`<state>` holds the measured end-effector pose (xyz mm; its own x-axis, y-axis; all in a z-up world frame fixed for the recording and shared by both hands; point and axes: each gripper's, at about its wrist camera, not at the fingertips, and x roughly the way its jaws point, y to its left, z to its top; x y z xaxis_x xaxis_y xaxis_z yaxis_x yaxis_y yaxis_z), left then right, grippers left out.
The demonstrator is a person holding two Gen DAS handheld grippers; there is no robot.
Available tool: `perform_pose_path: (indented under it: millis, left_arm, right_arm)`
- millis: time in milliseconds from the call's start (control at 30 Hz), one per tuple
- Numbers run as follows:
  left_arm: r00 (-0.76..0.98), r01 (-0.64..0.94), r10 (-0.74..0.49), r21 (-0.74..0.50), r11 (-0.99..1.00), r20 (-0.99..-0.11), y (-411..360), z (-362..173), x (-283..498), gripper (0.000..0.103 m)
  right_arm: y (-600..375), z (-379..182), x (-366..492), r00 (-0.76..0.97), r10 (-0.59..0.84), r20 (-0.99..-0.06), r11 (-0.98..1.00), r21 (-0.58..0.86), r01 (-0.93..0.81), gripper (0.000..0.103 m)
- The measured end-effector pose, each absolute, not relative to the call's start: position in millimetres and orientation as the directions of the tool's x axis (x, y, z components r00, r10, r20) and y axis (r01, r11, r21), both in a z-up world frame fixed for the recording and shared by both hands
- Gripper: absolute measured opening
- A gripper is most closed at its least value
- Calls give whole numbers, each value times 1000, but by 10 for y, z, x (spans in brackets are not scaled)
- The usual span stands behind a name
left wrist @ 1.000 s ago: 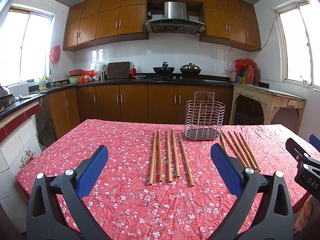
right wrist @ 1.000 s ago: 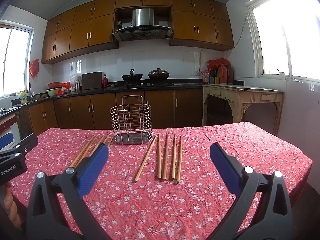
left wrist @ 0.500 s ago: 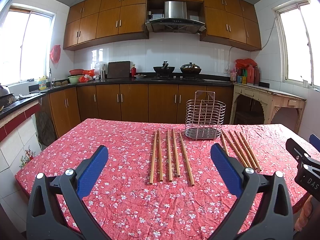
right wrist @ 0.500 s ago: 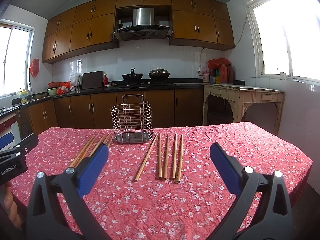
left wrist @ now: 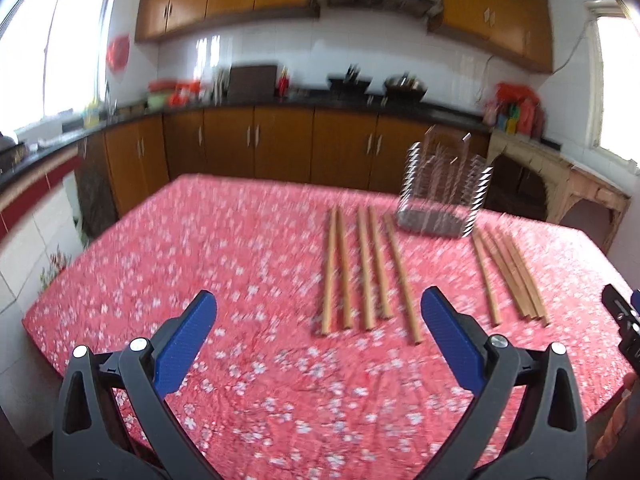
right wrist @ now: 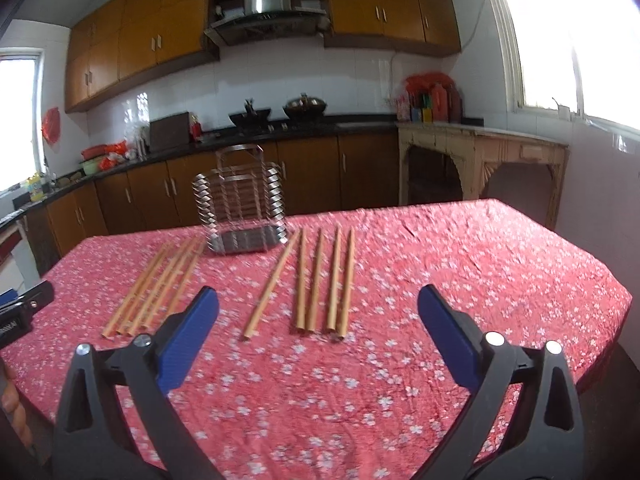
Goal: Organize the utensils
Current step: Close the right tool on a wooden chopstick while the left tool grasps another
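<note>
Several wooden chopsticks lie on a red flowered tablecloth in two groups, one on each side of a wire utensil holder at the table's far side. In the left wrist view the left group lies ahead and the right group further right. In the right wrist view the nearer group lies ahead and the other group to the left. My left gripper and right gripper are both open and empty, above the table short of the chopsticks.
The table stands in a kitchen with brown cabinets and a dark counter behind. The right gripper's tip shows at the left view's right edge; the left gripper's tip shows at the right view's left edge.
Both grippers have moved forward and tilted down toward the chopsticks, and the views are motion-blurred. The chopsticks and holder have not moved.
</note>
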<state>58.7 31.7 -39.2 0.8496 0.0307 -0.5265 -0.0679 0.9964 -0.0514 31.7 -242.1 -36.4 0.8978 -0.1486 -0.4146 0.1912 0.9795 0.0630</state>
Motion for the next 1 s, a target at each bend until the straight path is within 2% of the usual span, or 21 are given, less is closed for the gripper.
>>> perform_pose_path:
  millis: [33, 133, 233, 333, 400, 633, 767, 867, 933, 1000]
  left_arm:
    - [833, -77, 34, -55, 995, -552, 357, -404, 645, 101]
    - [771, -89, 11, -90, 992, -637, 512, -504, 898, 101]
    - [723, -95, -26, -136, 986, -691, 624, -596, 1109, 101]
    - [700, -88, -56, -164, 983, -712, 671, -648, 1226, 101]
    - [692, -85, -55, -157, 984, -719, 661, -671, 1300, 101]
    - [670, -52, -38, -98, 994, -741, 601, -763, 1554, 100]
    - [657, -27, -46, -84, 996, -752, 545, -804, 1634, 89]
    - [644, -15, -54, -83, 996, -763, 516, -861, 1702, 82]
    - [636, -12, -57, -83, 996, -770, 496, -893, 1725, 78]
    - [630, -9, -53, -76, 997, -774, 478, -916, 1744, 75]
  right_arm:
    - [-2478, -403, 413, 879, -159, -449, 977, 56, 206, 86]
    - [-2688, -504, 725, 818, -163, -552, 970, 60, 234, 66]
    - [-2868, -620, 1046, 766, -136, -629, 966, 86, 242, 51]
    - [-2966, -742, 1307, 724, -127, -678, 966, 80, 245, 41]
    - [-2998, -822, 1465, 697, -117, -707, 967, 80, 243, 36]
    - [-3023, -1048, 1828, 628, -79, -774, 965, 98, 242, 28]
    - [-3008, -1098, 1921, 614, -73, -786, 968, 92, 234, 27]
    - [-2982, -1115, 1983, 611, -93, -786, 969, 69, 237, 18]
    - [-2974, -1129, 2043, 609, -105, -786, 969, 58, 241, 8]
    - [-3022, -1137, 2081, 608, -107, -787, 964, 66, 256, 8]
